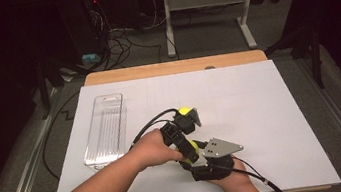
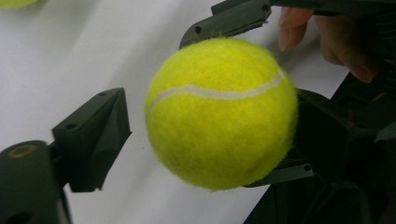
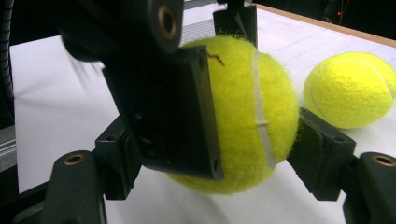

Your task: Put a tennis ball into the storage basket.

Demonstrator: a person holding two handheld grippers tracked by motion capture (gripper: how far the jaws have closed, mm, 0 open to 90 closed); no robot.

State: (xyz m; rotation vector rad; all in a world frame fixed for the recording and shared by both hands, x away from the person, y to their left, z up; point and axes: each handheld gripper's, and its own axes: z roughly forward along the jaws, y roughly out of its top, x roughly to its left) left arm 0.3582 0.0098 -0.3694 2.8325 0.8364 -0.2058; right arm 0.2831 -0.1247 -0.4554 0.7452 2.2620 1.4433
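My right gripper (image 3: 212,163) clamped a fuzzy yellow tennis ball with a white seam (image 3: 243,112), one black jaw pressed on either side of it, holding it above the white table sheet (image 1: 262,113). My left gripper (image 2: 205,135) had come across it: one jaw lay against the ball, the other stood clear with a gap, so that pair sat only partly closed, not pinching. Both hands met near the front middle of the table. A second yellow tennis ball (image 3: 350,88) lay on the sheet just beyond. Farther left lay a clear plastic oblong tray (image 1: 105,130).
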